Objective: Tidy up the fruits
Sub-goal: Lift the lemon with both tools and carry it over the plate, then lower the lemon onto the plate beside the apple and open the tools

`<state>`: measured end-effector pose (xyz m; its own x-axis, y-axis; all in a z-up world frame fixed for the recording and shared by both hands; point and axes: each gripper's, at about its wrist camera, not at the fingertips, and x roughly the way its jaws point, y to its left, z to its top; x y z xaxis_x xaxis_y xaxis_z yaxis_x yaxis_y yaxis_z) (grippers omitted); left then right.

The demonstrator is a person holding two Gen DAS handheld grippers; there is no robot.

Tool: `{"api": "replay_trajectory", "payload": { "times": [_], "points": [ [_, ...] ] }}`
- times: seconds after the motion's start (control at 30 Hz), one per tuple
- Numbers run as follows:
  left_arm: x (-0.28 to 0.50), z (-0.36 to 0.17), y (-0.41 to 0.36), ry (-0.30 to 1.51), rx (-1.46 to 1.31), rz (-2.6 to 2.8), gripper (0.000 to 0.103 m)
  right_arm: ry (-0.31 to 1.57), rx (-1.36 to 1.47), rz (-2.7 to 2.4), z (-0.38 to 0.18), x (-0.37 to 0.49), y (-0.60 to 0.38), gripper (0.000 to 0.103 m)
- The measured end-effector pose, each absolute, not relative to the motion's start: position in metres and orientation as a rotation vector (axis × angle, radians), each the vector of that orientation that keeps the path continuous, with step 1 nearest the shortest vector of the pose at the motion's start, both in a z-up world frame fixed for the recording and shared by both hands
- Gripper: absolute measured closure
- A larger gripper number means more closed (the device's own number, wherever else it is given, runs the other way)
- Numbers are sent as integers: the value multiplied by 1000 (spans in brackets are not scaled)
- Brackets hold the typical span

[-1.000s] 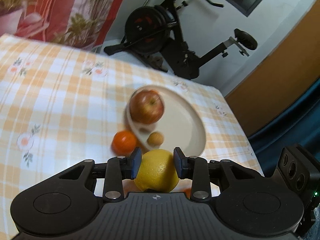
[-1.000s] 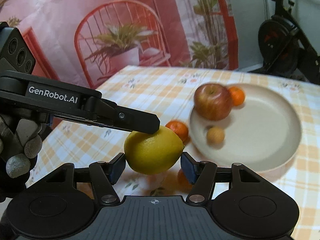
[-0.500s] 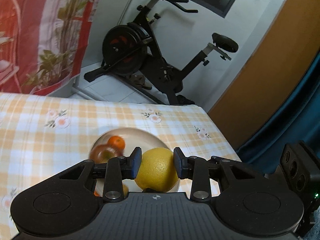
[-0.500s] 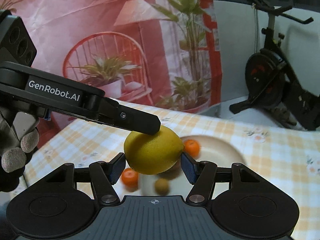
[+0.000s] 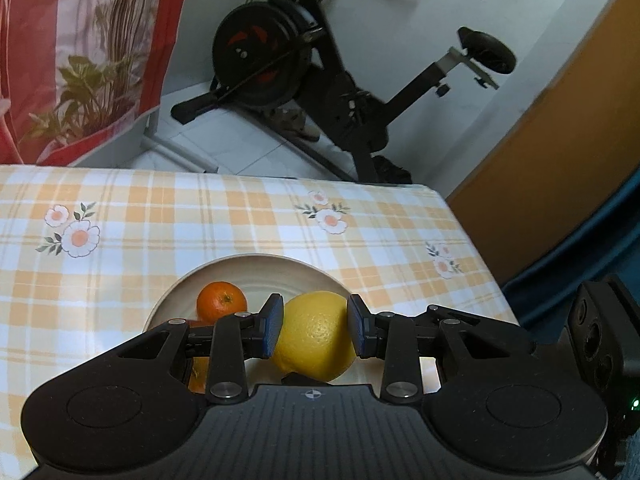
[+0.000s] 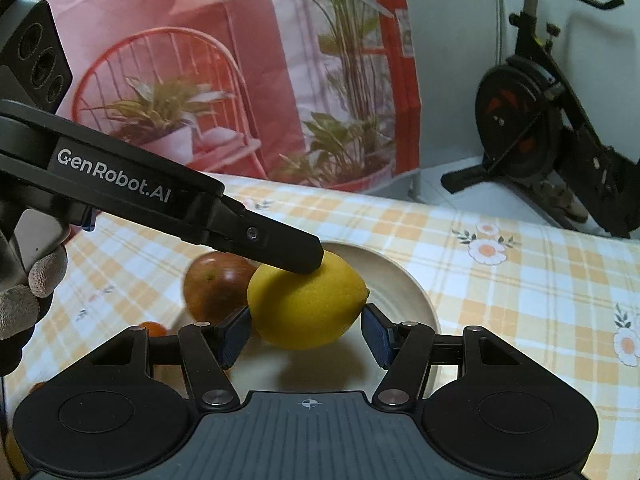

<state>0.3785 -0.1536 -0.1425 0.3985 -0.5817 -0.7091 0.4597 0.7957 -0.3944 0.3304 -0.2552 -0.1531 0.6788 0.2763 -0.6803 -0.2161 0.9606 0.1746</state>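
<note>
The lemon (image 5: 316,336), at lower centre of both views, hangs over the beige plate (image 5: 276,270), clamped between the left gripper (image 5: 314,330) pads. The left gripper slants in from the upper left of the right wrist view. The right gripper (image 6: 306,334) pads flank the lemon; contact unclear. A gloved hand (image 6: 24,300) shows at left edge.

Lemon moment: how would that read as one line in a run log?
held: lemon | by: left gripper and right gripper, both clamped | where: above plate | on plate: orange, apple
</note>
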Motion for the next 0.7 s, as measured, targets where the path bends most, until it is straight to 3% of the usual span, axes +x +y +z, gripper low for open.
{"api": "replay_trajectory", "payload": {
  "times": [0.7],
  "points": [
    [404, -164, -161, 980, -160, -621, 67, 795, 60, 228, -180, 354, -257, 46]
  ]
}}
